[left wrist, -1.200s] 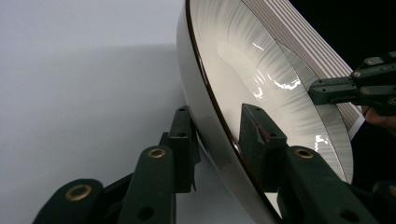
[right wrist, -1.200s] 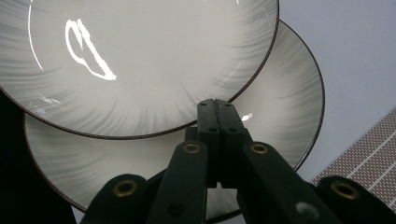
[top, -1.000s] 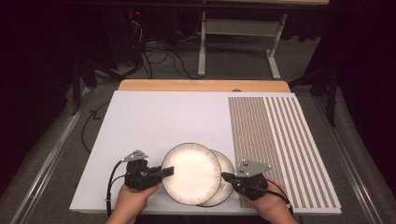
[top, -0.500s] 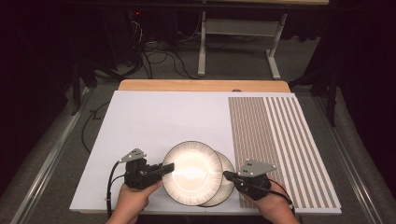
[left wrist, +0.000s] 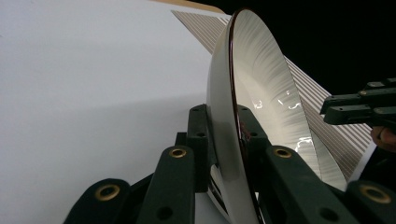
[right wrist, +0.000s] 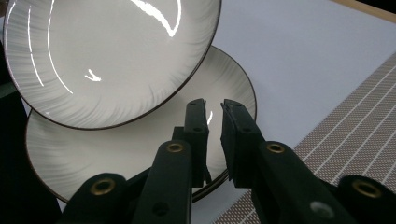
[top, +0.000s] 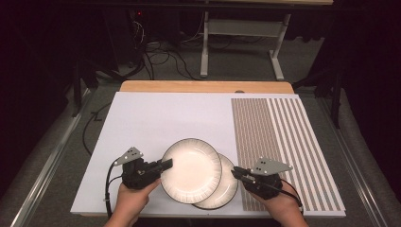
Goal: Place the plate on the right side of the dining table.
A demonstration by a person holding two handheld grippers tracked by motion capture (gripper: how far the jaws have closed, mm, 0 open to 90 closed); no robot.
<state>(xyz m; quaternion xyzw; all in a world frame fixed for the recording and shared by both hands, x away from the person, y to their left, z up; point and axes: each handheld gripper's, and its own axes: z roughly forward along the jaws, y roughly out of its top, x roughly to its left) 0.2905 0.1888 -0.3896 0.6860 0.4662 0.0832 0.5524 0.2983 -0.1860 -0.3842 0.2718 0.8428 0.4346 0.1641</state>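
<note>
Two white plates with dark rims overlap at the front of the mat. My left gripper (top: 168, 164) is shut on the left rim of the upper plate (top: 191, 170), holding it tilted above the table. Its jaws have just been closing, one on each face of the upper plate (left wrist: 261, 84). The lower plate (top: 227, 189) lies flat beneath it. My right gripper (top: 235, 171) is at that plate's right edge. Its jaws have just been opening and stand a little apart (right wrist: 214, 109) over the lower plate (right wrist: 116, 149), whose rim lies low between them.
A white mat (top: 165, 118) covers the table, with a brown striped section (top: 283, 137) on the right. A wooden board edge (top: 203, 86) shows behind it. Beyond are cables and a metal stand on the floor (top: 236, 52).
The upper plate has risen a little off the lower one. Both hands have stayed almost where they were.
</note>
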